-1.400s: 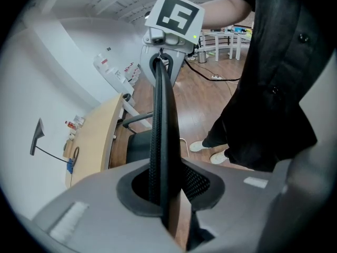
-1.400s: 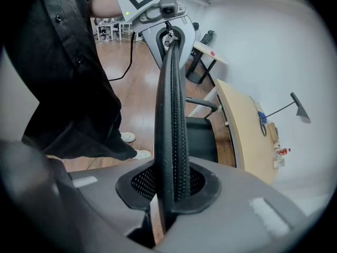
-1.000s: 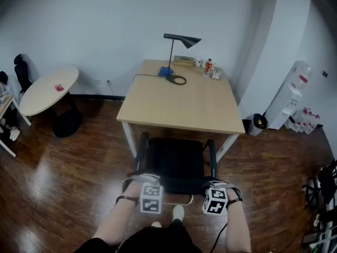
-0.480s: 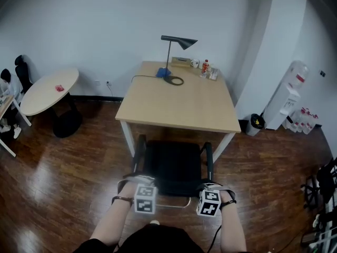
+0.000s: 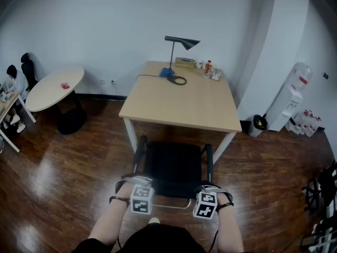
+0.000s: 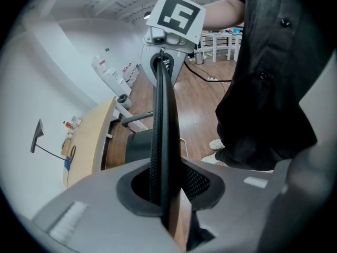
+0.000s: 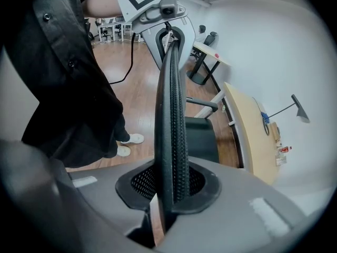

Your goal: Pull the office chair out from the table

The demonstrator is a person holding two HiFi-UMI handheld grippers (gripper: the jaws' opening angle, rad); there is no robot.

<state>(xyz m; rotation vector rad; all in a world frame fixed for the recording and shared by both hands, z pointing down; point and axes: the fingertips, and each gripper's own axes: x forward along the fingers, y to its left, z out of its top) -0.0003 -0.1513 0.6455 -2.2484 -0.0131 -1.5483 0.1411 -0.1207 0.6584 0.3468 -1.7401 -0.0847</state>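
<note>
Here, seen from above and along each tool: a dark wooden floor (image 5: 63, 162) carries a pale rectangular table (image 5: 179, 101), which stands with its far end near a white wall (image 5: 105, 25); the black office chair (image 5: 174, 162) faces this table, its armrests just reaching the table's near edge and its seat showing almost wholly in front of that edge; the person stands directly behind the chair. To the left, well apart, stands a round table (image 5: 55, 88); to the right, by the wall, a water dispenser (image 5: 287, 99) with a small black bin (image 5: 256, 124) near it. A black desk lamp (image 5: 179, 44) rises from the far end of the table, with a few small bottles (image 5: 209, 66) to its right. The backrest's top edge (image 6: 160, 120), a thin mesh-covered rim, runs straight between both tools; the left gripper (image 6: 166, 194) is clenched on it at the chair's left corner, pads pressed against either face; the right gripper (image 7: 171, 188) is likewise clamped on the rim at the right corner; both point steeply downward, marker cubes uppermost.
</note>
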